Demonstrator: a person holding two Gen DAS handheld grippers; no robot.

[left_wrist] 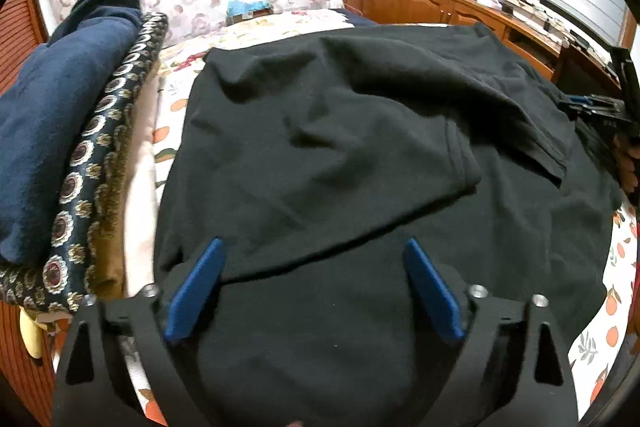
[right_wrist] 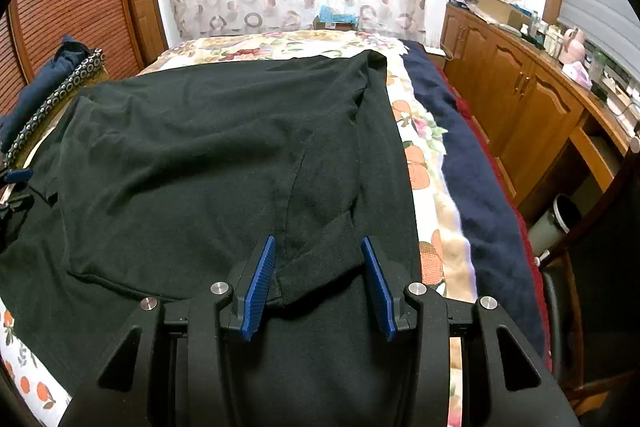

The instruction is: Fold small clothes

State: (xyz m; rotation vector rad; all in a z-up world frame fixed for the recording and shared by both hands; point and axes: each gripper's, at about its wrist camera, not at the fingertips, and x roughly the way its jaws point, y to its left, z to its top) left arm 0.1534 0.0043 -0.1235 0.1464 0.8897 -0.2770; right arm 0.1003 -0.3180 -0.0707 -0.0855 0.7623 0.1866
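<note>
black t-shirt (right_wrist: 208,155) lies spread across the bed (right_wrist: 416,163), long axis running away from both grippers; right gripper (right_wrist: 318,287), fingers parted and empty, straddles a folded hem edge, left gripper (left_wrist: 314,291) likewise spread wide.

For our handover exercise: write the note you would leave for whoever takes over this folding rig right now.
Left gripper: open, empty, over the near edge of the black shirt.
Right gripper: open, empty, over the folded-in sleeve.
The shirt lies on the bed; a stack of clothes sits to its left.
Done: both sides appear folded inward.
Left: probably fold the shirt end to end, then move it to the stack.
</note>
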